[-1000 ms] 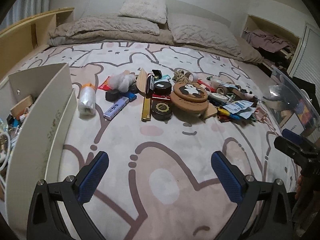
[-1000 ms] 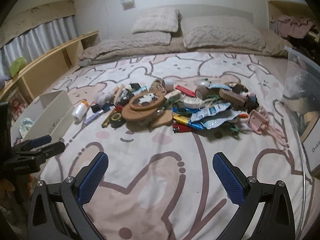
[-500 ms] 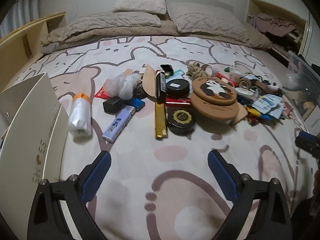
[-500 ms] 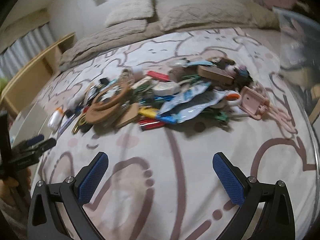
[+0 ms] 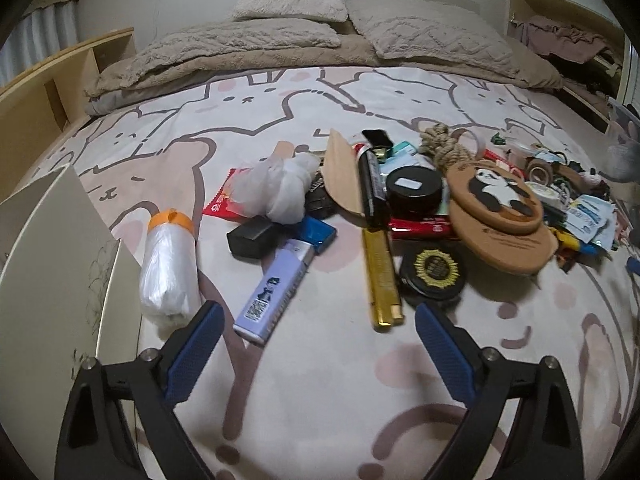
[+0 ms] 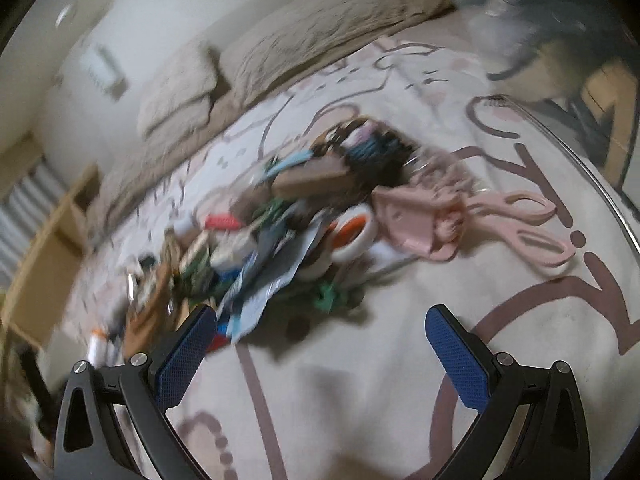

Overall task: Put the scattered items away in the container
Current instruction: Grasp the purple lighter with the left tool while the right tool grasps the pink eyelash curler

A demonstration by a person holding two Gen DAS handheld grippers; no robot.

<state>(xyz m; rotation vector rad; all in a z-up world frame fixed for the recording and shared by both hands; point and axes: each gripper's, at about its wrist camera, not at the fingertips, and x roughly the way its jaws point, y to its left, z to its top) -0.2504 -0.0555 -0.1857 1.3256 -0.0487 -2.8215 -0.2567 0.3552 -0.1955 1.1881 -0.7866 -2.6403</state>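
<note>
— What's changed?

— Since a second ago both my grippers have come down closer to the scattered pile [image 5: 404, 204] on the bed cover [image 5: 320, 380], and my right one has rolled, so its view sits tilted and blurred.

— And your left gripper [image 5: 316, 346]?

— Its jaws are wide but closing, with nothing between them, only bare cover. Just beyond the left finger lie a clear plastic roll with an orange cap [image 5: 170, 268] and a lilac packet [image 5: 276, 288]; a gold stick [image 5: 382, 276] lies nearer the right finger.

— The right gripper [image 6: 320, 348]?

— Spread wide, holding nothing. A pink piece [image 6: 412, 220] and an orange-and-white tape roll [image 6: 354, 232] lie beyond it.

— The container?

— A cream box [image 5: 52, 264] stands at the near left edge. A clear bin [image 6: 592, 92] is at the far right.
</note>
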